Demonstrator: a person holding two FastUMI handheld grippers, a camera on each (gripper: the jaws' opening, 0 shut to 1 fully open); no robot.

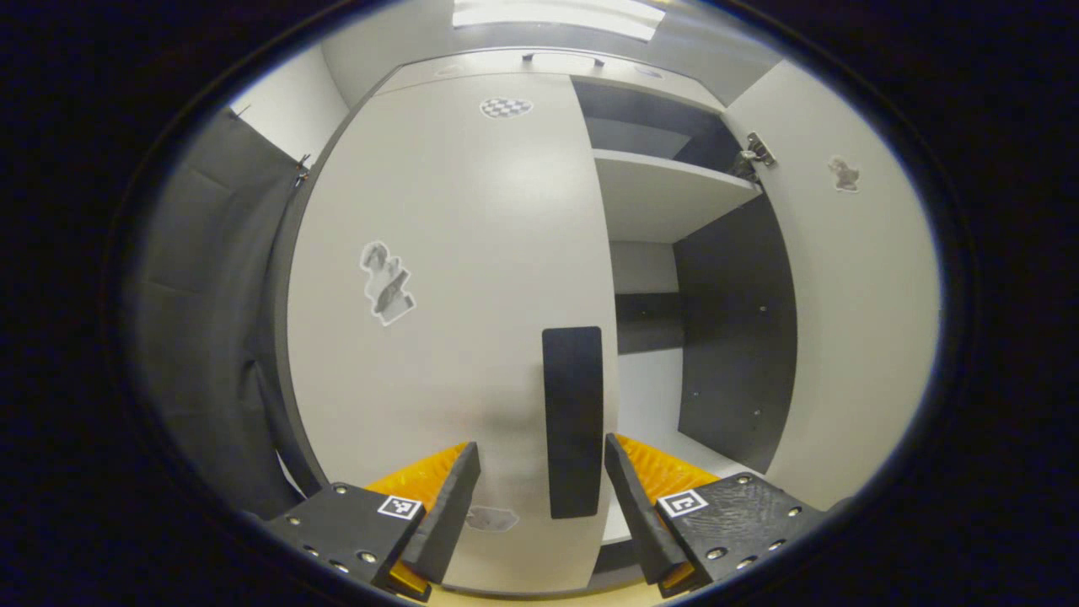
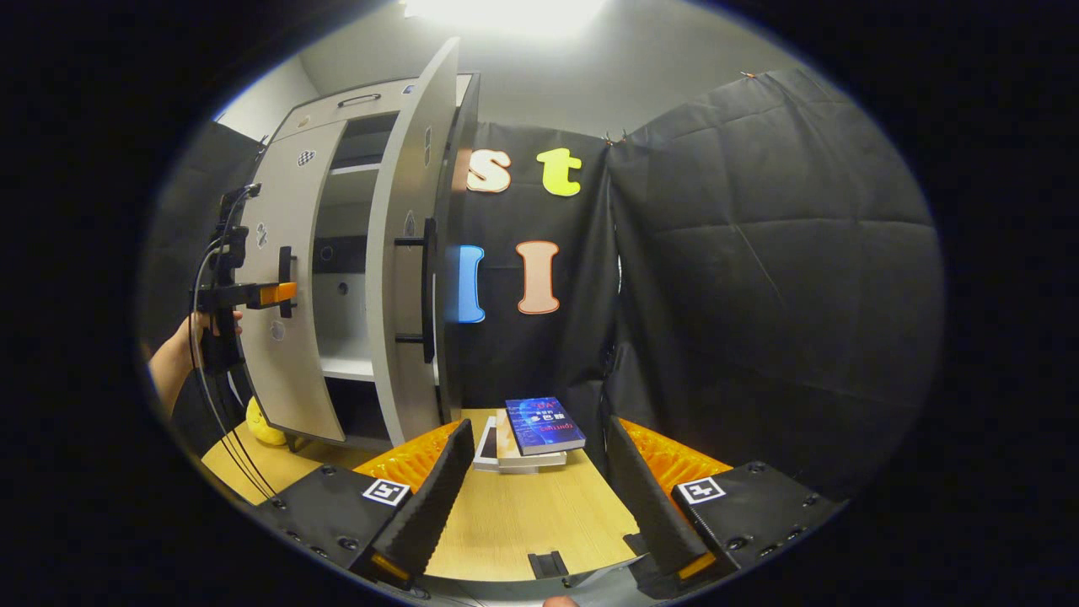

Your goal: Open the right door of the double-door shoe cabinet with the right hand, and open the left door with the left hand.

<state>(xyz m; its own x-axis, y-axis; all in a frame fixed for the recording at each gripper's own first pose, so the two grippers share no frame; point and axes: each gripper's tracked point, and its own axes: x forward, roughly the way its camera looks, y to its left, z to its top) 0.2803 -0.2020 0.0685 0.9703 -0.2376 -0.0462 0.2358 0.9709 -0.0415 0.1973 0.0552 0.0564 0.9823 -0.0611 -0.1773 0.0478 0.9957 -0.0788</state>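
Pale laminate left door (image 1: 455, 278), closed; right door (image 2: 413, 253) swung wide. Left claw (image 1: 542, 472) gapes astride black handle (image 1: 573, 413): clench squarely, pull outward evenly. Right claw (image 2: 535, 480) released, above counter (image 2: 539, 506).

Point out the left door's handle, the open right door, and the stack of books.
left door handle (image 1: 573, 421), left gripper view, middle of the dark vertical bar.
right door (image 2: 413, 253), right gripper view, outer face of the swung-open panel.
stack of books (image 2: 544, 424), right gripper view, cover of the top book.
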